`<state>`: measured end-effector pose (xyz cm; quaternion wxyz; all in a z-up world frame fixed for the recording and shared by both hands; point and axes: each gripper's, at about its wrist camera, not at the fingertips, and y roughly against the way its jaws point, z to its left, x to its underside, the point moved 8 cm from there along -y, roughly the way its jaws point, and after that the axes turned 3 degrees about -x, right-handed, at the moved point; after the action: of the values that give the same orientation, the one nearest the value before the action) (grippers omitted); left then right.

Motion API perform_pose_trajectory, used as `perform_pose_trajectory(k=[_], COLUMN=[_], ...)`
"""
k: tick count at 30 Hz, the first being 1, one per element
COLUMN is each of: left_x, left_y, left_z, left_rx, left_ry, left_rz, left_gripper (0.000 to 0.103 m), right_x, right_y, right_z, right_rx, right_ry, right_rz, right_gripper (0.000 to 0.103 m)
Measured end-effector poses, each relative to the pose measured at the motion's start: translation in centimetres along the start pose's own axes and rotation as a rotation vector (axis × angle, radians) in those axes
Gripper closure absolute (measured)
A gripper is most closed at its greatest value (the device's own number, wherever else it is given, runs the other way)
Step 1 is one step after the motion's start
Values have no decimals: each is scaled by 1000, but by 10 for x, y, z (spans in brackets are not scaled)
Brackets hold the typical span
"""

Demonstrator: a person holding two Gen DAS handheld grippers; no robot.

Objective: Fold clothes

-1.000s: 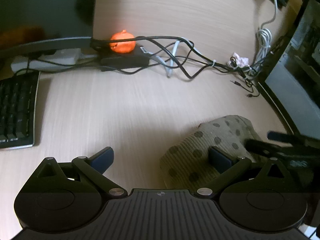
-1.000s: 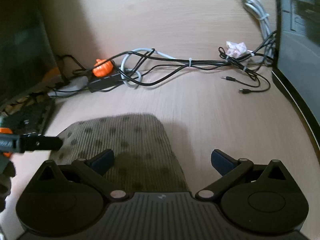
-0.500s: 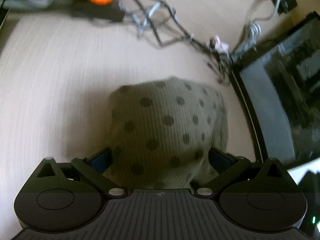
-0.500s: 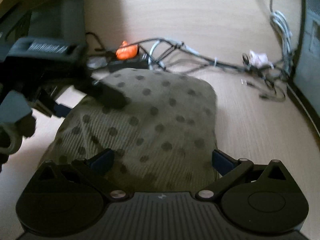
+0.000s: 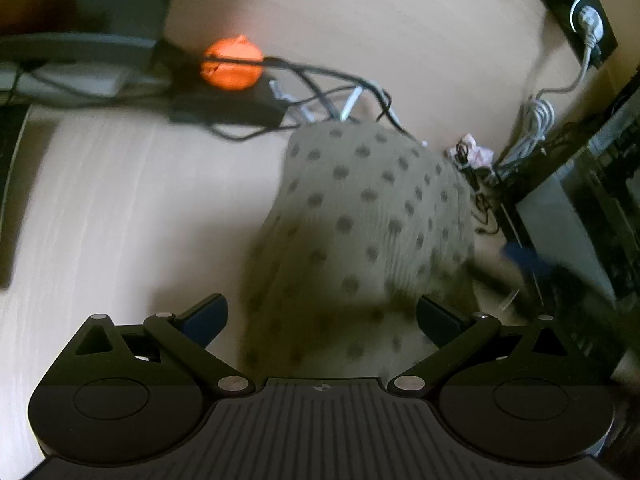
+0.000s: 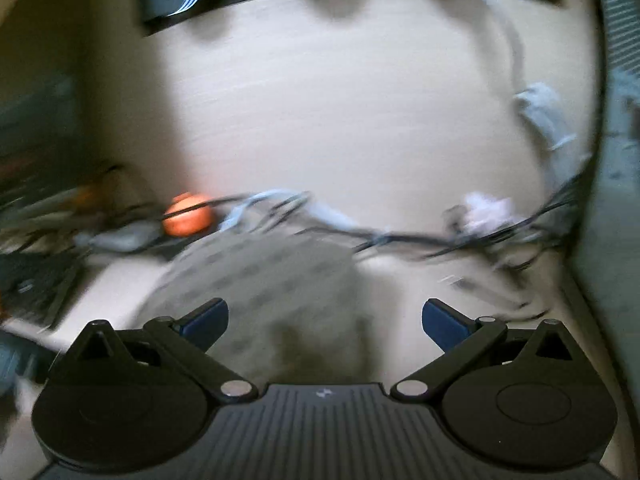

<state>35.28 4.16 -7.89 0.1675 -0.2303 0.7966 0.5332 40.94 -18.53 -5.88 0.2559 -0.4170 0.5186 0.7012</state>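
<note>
With both the left gripper [image 5: 322, 314] and the right gripper [image 6: 325, 315] spread wide and holding nothing, the dotted cloth [image 5: 360, 232] lies compact just ahead of them, where its far edge could catch the cables [image 5: 320, 92] behind it.

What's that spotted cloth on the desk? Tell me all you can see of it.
The spotted cloth looks like a ribbed, olive-beige knit with darker round dots. It lies bunched in a soft rounded heap on the pale wooden desk, its far edge by the tangled cables. Both grippers are open around its near end; neither clamps it.
</note>
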Motion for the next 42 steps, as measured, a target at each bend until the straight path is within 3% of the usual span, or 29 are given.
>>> perform_pose_trajectory(k=[2,4,6,10,14,17,21,26,29,33,35,38,42], left_x=[8,14,19,23,25,24,22,25,31,37,40,42,37], left_y=[-1,-3,-6,-5,4,12,20,19,9,1,0,1,14], left_z=[-2,-7,-9,-10,-12,-15,-17,-23,-26,-26,-26,-22,-18], left_rx=[-61,-151,-222,-265,-225,-168,-125,-108,-119,-146,-162,-167,-137], left_ry=[-73,-185,-273,-333,-332,-288,-238,-229,-240,-257,-278,-275,-253], left_rz=[1,-9,-5,10,0,-22,-49,-44,-16,5,11,10,-8], left_gripper=[0,0,0,0,0,0,0,0,0,0,0,0,0], right_x=[-10,-12,-4,10,5,21,64,110,109,81,73,85,108], right_y=[-15,-35,-61,-81,-31,19,56,52,44,70,91,103,96], right_z=[-8,-4,4,-3,-25,-20,10,38,41,26,19,19,24], right_rx=[37,22,37,222,187,146,131,228,304,529,585,571,342], right_ry=[-14,-13,64,272,138,143,306,577,629,629,607,602,538], right_rz=[-3,19,78,68,21,4,40,85,67,-92,-159,-129,41], right_gripper=[0,0,0,0,0,0,0,0,0,0,0,0,0])
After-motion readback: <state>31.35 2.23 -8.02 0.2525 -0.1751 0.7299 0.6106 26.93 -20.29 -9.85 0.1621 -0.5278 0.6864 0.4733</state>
